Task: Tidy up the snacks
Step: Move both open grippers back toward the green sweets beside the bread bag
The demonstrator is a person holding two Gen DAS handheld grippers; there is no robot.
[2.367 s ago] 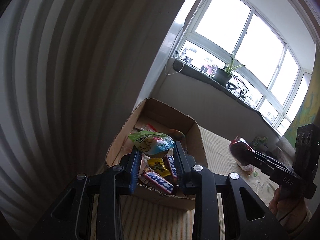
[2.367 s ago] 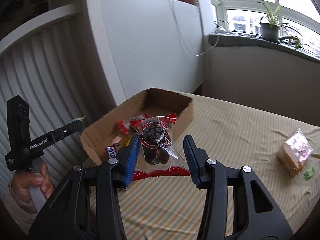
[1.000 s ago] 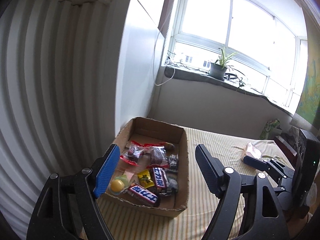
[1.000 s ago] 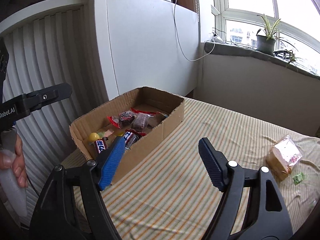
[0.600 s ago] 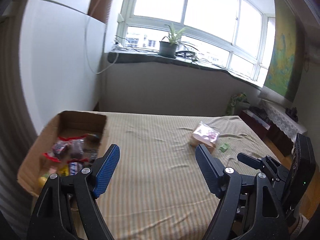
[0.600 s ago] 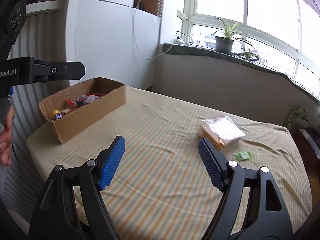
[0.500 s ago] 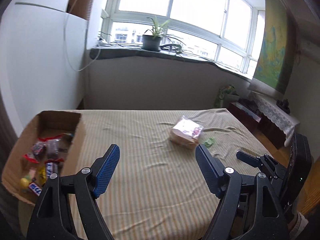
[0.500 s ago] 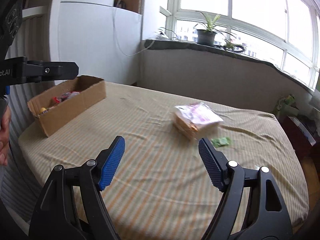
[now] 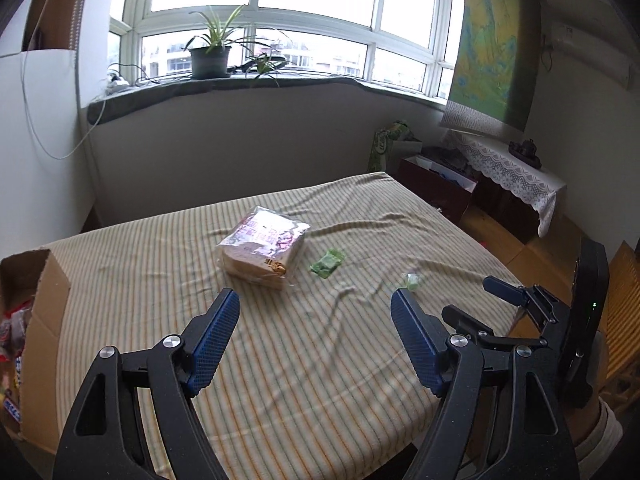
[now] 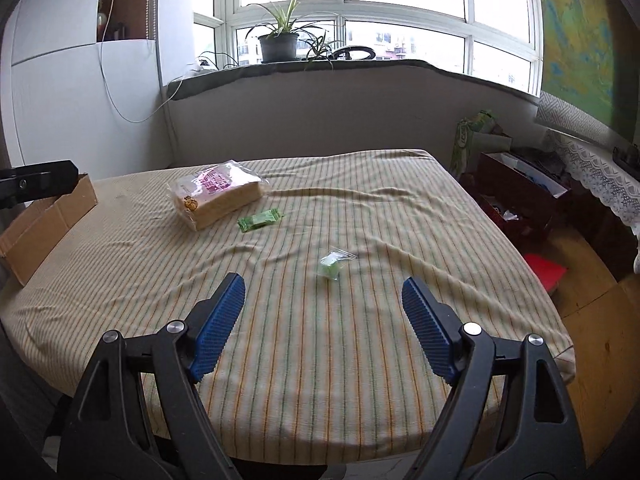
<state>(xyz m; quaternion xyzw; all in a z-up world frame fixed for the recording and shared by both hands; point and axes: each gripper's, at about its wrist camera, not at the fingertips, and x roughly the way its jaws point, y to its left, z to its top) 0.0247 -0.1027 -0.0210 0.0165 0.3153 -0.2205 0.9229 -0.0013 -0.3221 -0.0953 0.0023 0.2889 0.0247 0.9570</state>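
Over the striped cloth-covered table (image 10: 320, 360), left gripper (image 9: 315, 320) spread empty, right gripper (image 10: 323, 300) empty, jaws opening, clear-wrapped bread loaf (image 10: 218, 194), green sachet (image 10: 260, 219) beyond

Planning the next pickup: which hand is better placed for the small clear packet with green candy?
Right, probably. The right gripper, jaws opening and empty, points almost straight at the small clear packet; from the left gripper it lies off toward the right finger.

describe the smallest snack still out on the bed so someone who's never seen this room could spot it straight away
Start at the striped bedspread and find the big clear bag of sliced bread. Beside it lies a flat green wrapper. Nearer the foot of the bed, alone, sits the small clear packet: see-through with pale green inside, smaller and crinklier than the solid green one.
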